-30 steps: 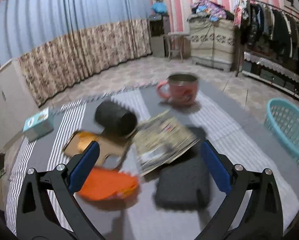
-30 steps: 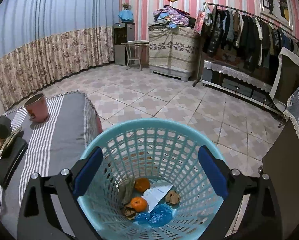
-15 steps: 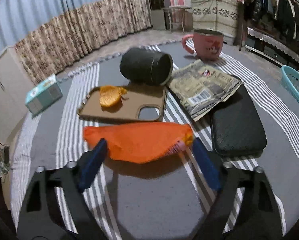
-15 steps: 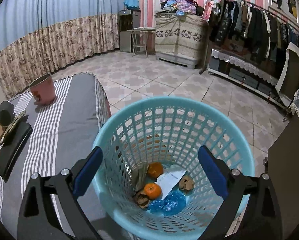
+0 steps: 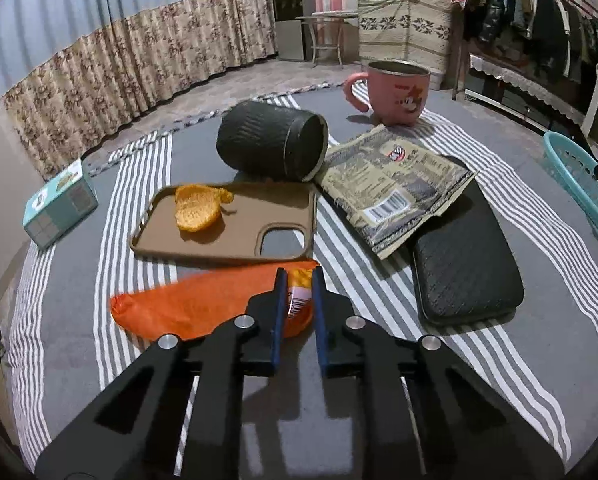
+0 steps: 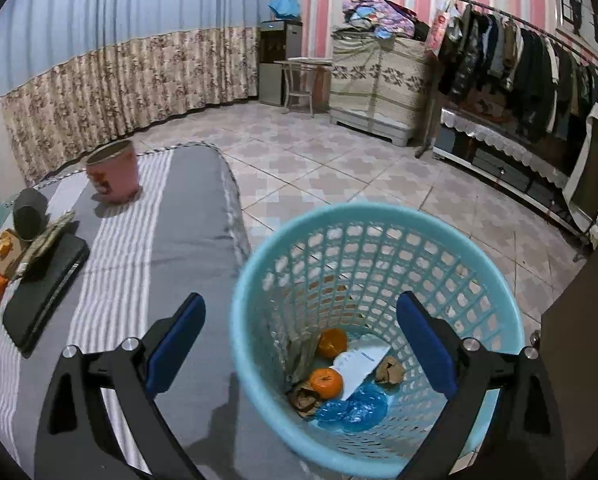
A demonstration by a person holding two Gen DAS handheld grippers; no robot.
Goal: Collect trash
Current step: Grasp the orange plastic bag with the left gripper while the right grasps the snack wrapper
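Note:
An orange wrapper lies on the striped grey cloth at the near edge of the pile. My left gripper is closing, its blue pads pinching the wrapper's right end. Beyond it, an orange peel rests in a tan phone case, and a printed foil wrapper leans on a black pouch. My right gripper hangs open over the near rim of the turquoise basket, with nothing gripped. In the basket lie two oranges, a paper slip and a blue bag.
A black cylinder lies on its side behind the phone case. A pink mug stands at the back and a teal box at the left. The basket stands off the cloth's right edge, on tiled floor.
My left gripper came down and forward onto the orange wrapper and its jaws drew together on the right end. My right gripper drifted left, so the basket now sits further right in its view.

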